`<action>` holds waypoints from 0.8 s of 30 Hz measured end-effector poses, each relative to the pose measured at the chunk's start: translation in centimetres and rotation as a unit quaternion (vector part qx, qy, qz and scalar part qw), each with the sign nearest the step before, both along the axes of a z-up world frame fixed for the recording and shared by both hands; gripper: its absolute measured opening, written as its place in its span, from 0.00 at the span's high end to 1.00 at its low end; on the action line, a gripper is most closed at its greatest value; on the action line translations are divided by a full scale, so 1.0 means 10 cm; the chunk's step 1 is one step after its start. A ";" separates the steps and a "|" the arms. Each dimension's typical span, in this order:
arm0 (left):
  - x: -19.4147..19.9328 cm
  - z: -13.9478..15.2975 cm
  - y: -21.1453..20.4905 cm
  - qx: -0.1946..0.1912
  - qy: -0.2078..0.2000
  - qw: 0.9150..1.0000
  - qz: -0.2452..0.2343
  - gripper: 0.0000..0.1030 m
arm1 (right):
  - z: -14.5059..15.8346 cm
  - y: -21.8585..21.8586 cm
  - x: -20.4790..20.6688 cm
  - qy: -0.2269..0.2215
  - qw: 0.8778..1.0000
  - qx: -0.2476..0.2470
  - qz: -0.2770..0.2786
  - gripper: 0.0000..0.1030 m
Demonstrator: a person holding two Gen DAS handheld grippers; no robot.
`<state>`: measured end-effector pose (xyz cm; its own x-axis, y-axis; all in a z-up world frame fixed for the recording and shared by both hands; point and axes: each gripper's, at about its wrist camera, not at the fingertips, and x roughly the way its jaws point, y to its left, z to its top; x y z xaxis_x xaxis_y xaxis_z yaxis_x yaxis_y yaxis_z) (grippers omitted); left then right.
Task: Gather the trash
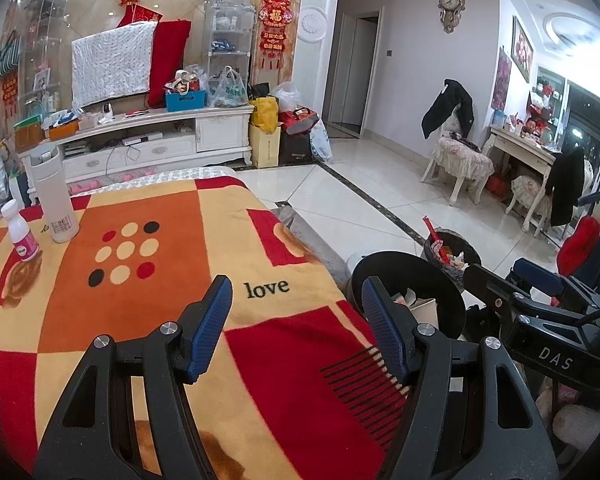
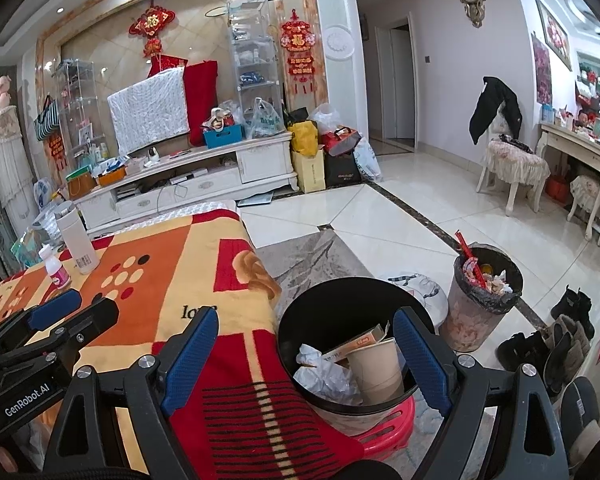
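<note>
1. Left gripper [image 1: 296,320]: blue-padded fingers spread wide apart, nothing between them. It hovers over the patterned blanket [image 1: 140,280], near the printed word "love" [image 1: 266,289].
2. Right gripper [image 2: 306,356]: fingers likewise spread, holding nothing, above the black bin [image 2: 324,304], whose mouth sits between the pads in the right wrist view.
3. Black bin contents: a tan paper cup [image 2: 374,368] upright at about 3 o'clock inside, crumpled white paper [image 2: 326,376] at about 8 o'clock, and an orange-and-white carton [image 2: 356,342] leaning behind the cup.
4. Black bin rests on a red plastic stool [image 2: 384,428], just beside the blanket's right edge.
5. Second bin [image 2: 486,292], black liner, stands on the tiled floor at roughly 2 o'clock from the black bin, heaped with wrappers, with a red stick poking out of it.
6. On the blanket's far-left corner: a tall white bottle [image 1: 56,196] upright, and a small white bottle with pink label [image 1: 20,236] just beside it at about 8 o'clock.
7. Shoes [image 2: 540,344] are clustered on the floor right of the second bin.
</note>
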<state>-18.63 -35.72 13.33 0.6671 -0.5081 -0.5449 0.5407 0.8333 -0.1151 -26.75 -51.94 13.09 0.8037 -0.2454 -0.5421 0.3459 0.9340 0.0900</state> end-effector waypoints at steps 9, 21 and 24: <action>0.04 -0.03 -0.04 0.001 0.008 1.000 -0.006 0.35 | -0.03 0.01 0.01 0.002 1.000 0.001 -0.002 0.15; 0.11 -0.10 -0.06 0.001 0.018 1.000 -0.011 0.35 | -0.09 0.02 0.05 0.013 1.000 0.006 -0.005 0.15; 0.12 -0.12 -0.04 -0.003 0.018 1.000 -0.014 0.35 | -0.11 0.03 0.06 0.017 1.000 0.007 -0.003 0.14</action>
